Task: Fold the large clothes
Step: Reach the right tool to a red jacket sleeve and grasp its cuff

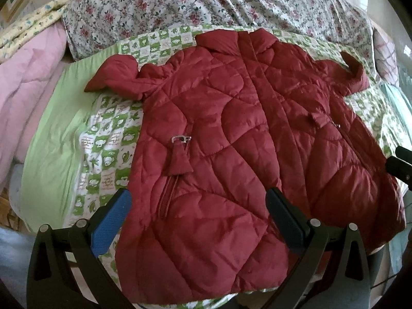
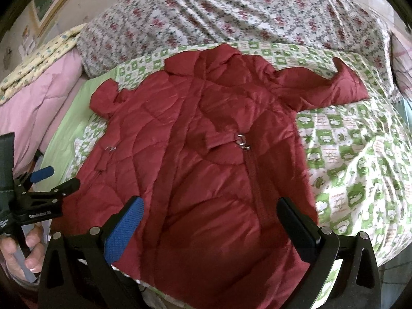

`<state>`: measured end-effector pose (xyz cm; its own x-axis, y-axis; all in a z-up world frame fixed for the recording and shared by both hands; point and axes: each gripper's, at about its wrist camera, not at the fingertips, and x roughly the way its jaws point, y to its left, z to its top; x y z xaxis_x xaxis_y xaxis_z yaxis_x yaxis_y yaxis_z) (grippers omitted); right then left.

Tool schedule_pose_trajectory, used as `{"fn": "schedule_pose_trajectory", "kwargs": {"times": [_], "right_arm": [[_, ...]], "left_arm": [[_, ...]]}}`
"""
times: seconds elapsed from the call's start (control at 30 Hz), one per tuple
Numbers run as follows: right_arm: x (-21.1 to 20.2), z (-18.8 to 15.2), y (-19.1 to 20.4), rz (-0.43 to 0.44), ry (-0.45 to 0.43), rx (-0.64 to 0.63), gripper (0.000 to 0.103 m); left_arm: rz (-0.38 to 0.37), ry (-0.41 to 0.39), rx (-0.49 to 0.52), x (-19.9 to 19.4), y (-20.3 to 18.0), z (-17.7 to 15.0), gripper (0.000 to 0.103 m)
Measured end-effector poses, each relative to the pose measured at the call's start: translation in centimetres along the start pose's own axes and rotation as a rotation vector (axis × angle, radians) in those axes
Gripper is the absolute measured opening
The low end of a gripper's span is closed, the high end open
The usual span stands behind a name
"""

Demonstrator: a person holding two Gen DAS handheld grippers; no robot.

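A red quilted jacket [image 1: 231, 134] lies spread flat, front up, on a green and white patterned bedsheet [image 1: 108, 134]; it also shows in the right wrist view [image 2: 211, 154]. Its collar points away and both short sleeves stick out to the sides. My left gripper [image 1: 198, 206] is open above the jacket's near left hem, holding nothing. My right gripper [image 2: 209, 219] is open above the near right hem, holding nothing. The left gripper also shows at the left edge of the right wrist view [image 2: 54, 180], open.
A floral duvet [image 1: 206, 5] lies bunched behind the jacket. A pink quilt [image 1: 28, 82] with a yellow patterned cloth [image 1: 33, 23] on it is at the left. The bed's near edge runs just under the grippers.
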<state>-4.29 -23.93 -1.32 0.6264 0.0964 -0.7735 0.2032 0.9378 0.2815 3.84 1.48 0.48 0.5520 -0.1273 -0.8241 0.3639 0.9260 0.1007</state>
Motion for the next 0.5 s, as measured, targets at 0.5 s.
{"fn": "schedule_pose_trajectory", "kwargs": {"times": [0.5], "right_arm": [[1.2,6.7,-11.0,-0.067,-0.074,0.177,0.103]], "left_arm": [[0.022,0.019,-0.061,3.6,1.9,4.4,0.103]]}}
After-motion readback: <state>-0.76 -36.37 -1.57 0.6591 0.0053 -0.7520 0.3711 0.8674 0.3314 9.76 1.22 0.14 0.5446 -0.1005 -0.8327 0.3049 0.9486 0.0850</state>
